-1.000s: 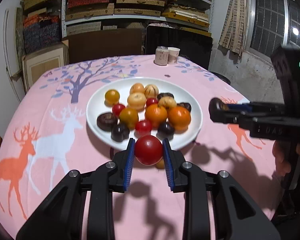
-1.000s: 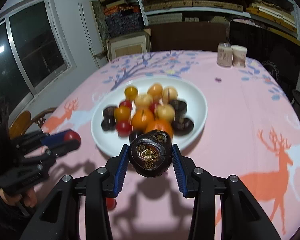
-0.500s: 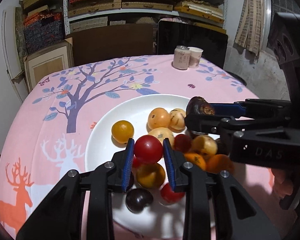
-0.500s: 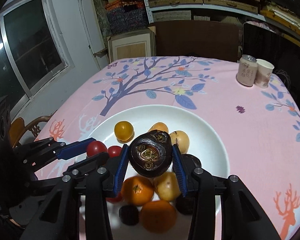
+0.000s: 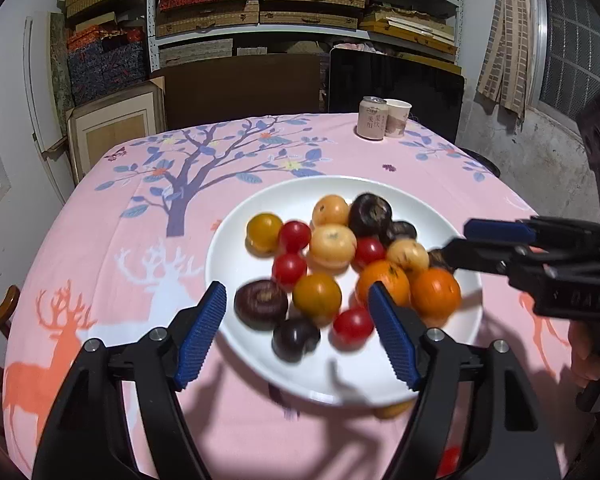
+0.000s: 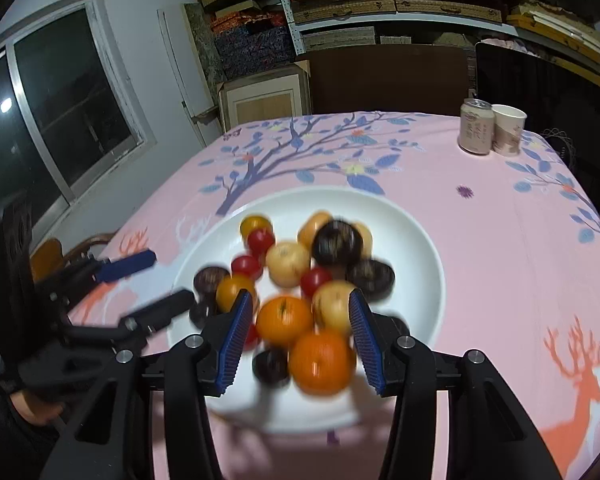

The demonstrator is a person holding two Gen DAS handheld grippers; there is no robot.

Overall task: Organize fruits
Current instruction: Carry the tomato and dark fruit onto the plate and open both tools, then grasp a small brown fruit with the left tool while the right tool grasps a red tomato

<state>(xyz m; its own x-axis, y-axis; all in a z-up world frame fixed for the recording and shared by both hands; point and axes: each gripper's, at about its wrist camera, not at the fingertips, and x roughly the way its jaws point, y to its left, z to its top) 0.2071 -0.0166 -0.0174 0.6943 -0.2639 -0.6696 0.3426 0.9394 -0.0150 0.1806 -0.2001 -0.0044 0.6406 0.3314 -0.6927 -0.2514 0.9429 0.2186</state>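
Note:
A white plate (image 5: pixel 236 240) (image 6: pixel 420 256) on the pink tablecloth holds several small fruits: red tomatoes, oranges, yellow and dark ones. My left gripper (image 5: pixel 296 336) hangs over the plate's near edge, its jaws opening, with nothing pressed between the blue pads. A red tomato (image 5: pixel 295 236) lies among the fruits beyond it. My right gripper (image 6: pixel 300 342) is also opening above the pile and grips nothing. A dark round fruit (image 6: pixel 336 242) (image 5: pixel 370 214) rests on the far part of the heap. Each gripper shows in the other's view: right gripper (image 5: pixel 454 240), left gripper (image 6: pixel 172 276).
A drink can (image 5: pixel 372 123) and a paper cup (image 5: pixel 398 117) stand at the table's far edge. A yellowish fruit (image 5: pixel 392 410) and a red one (image 5: pixel 448 460) lie on the cloth near the plate's front. Shelves and chairs stand behind the table.
Both grippers moved forward over the plate, then opened. The red tomato left the left jaws and the dark fruit left the right jaws; both now lie on the plate.

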